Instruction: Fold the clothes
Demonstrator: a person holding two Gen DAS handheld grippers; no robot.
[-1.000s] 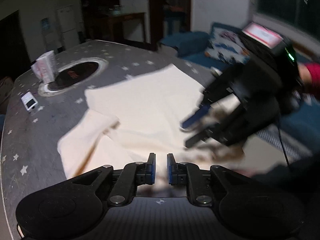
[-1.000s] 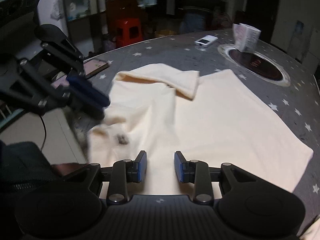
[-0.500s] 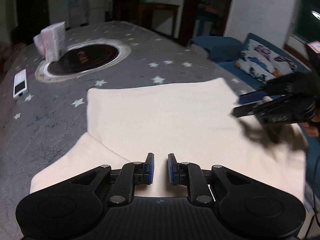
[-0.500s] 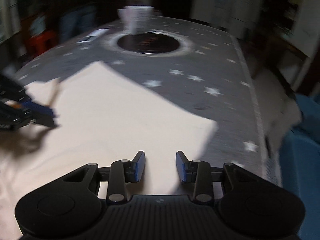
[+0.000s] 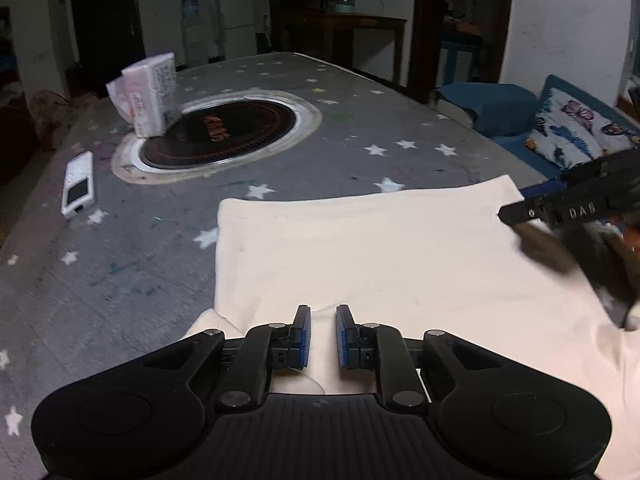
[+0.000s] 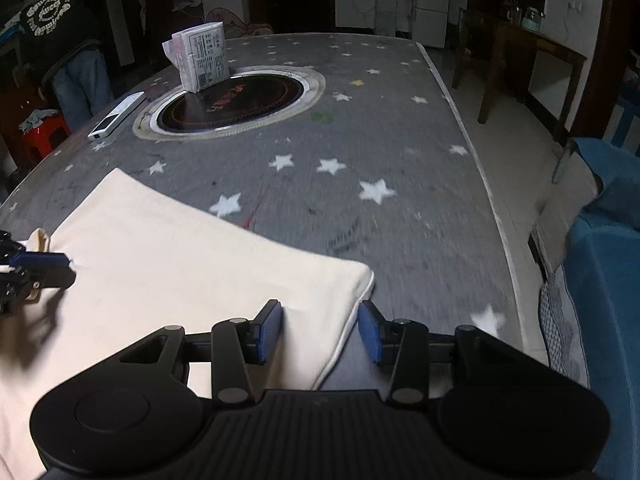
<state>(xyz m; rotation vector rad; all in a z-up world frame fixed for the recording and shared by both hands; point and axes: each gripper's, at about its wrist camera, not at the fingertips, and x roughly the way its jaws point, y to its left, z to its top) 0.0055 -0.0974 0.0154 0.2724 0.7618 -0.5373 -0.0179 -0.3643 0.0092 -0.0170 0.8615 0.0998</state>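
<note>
While the cream garment (image 6: 168, 264) lies flat on the star-patterned table (image 6: 400, 184), right gripper (image 6: 320, 330) straddles its near-right corner, jaws opening, nothing pinched; left gripper (image 5: 322, 336), narrowly parted and empty, hovers over the opposite edge.

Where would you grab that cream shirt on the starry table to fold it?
Grip the cream shirt at its free right corner, coming from the table's near edge. The hem lies flat and exposed there, and the right gripper, its jaws opening, already straddles that edge.
</note>
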